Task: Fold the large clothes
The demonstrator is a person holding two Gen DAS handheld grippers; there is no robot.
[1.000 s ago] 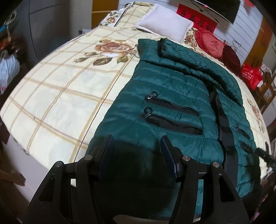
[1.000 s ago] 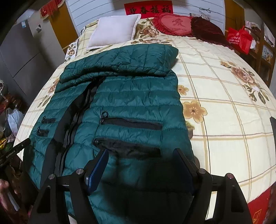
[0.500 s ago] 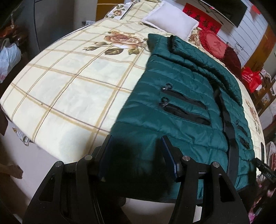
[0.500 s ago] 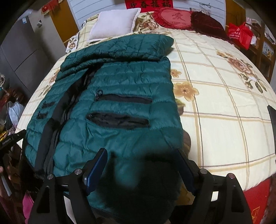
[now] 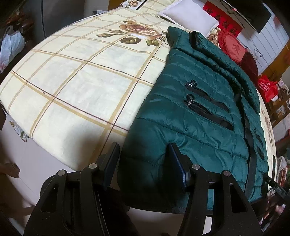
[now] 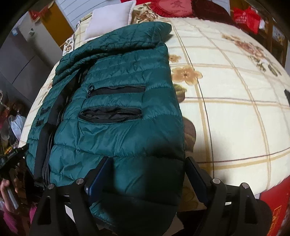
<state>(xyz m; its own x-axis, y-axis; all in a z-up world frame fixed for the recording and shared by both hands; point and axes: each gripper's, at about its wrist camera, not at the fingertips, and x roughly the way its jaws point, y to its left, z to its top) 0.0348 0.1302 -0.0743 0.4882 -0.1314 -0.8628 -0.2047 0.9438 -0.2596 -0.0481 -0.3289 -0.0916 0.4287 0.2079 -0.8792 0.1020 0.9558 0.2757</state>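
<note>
A dark green quilted jacket (image 5: pixel 199 127) with black zip pockets lies flat on the bed, its hem hanging slightly over the near edge. In the left wrist view my left gripper (image 5: pixel 144 159) stands open over the hem's left corner, with the fabric between its fingers but not pinched. The right wrist view shows the same jacket (image 6: pixel 117 101), with my right gripper (image 6: pixel 147 159) low over the hem's right corner. Its jaws are opening, and the fabric lies between them unpressed. The hem itself lies in shadow under both grippers.
The bed (image 5: pixel 72 81) has a cream plaid cover with flower prints, which spreads out to the right of the jacket (image 6: pixel 235 109). A white pillow (image 5: pixel 190 16) and red cushions (image 5: pixel 232 49) lie at the head. A red bag (image 6: pixel 244 16) and clutter stand beside the bed. A hand (image 6: pixel 7 187) shows at lower left.
Both grippers have drawn back and sunk toward the bed's near edge, so the jacket's hem now sits between their fingers. The right jaws have widened a little.
</note>
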